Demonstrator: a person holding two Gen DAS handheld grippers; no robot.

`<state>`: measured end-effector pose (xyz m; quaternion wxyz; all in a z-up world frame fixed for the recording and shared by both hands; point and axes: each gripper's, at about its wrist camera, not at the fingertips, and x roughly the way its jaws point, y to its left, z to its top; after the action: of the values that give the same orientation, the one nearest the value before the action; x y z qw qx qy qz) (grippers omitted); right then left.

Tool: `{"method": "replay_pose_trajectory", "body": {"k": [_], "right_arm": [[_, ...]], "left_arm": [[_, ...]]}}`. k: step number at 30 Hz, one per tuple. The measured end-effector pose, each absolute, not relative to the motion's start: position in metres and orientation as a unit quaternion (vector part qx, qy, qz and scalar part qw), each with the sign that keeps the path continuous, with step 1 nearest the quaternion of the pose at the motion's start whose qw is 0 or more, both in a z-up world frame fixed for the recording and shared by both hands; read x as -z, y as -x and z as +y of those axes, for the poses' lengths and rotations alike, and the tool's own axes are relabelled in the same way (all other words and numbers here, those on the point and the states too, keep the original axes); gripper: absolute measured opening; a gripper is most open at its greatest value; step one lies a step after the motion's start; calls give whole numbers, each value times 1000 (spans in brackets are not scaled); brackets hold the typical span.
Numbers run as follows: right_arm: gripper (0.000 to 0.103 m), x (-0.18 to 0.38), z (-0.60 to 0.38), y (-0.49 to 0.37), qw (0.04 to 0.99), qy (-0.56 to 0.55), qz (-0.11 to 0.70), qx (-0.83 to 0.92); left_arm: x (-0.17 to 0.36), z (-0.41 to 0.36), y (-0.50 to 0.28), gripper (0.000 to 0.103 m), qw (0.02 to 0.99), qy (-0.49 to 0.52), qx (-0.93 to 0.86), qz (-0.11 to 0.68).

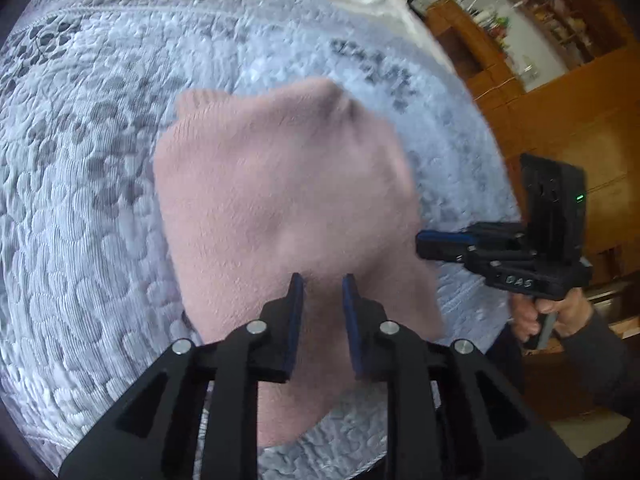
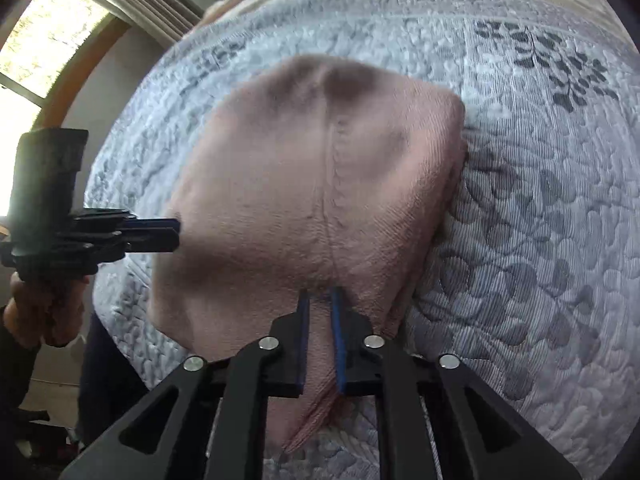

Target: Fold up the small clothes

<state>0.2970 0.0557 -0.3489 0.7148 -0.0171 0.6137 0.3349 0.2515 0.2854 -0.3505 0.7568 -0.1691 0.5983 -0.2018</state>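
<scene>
The left gripper (image 1: 322, 280) pinched the near edge of the pink knit garment (image 1: 280, 200), cloth between its fingers; the garment lay ahead on the quilted bedspread (image 1: 80, 200). The right gripper (image 2: 320, 292) likewise pinched the near hem. Judged light, soft, limp; best held at edges.

Soft daylight from a blown-out window (image 2: 44, 40) — motion blur, fisheye-bent dark edges.

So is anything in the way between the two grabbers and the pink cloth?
Nothing visible. The left gripper and right gripper each already have the pink cloth between their fingers, lifted over the quilted bedspread.
</scene>
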Motion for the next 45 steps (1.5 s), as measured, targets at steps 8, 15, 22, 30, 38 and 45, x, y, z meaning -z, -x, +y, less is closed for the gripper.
{"method": "replay_pose_trajectory", "body": {"k": [8, 15, 22, 30, 38, 45], "right_arm": [[10, 307, 50, -260, 726, 25, 596, -343], [7, 357, 58, -230, 712, 78, 625, -310], [21, 308, 45, -208, 736, 62, 604, -299], [93, 258, 35, -139, 778, 63, 580, -234], [99, 215, 29, -78, 827, 130, 539, -94], [99, 126, 23, -32, 855, 111, 496, -102]], "left_arm": [[316, 289, -217, 16, 765, 181, 222, 577], [375, 288, -192, 14, 738, 191, 175, 624], [328, 291, -158, 61, 770, 195, 157, 587], [277, 285, -92, 95, 820, 135, 45, 554], [235, 280, -19, 98, 831, 95, -57, 545], [136, 260, 35, 99, 857, 78, -19, 509]]}}
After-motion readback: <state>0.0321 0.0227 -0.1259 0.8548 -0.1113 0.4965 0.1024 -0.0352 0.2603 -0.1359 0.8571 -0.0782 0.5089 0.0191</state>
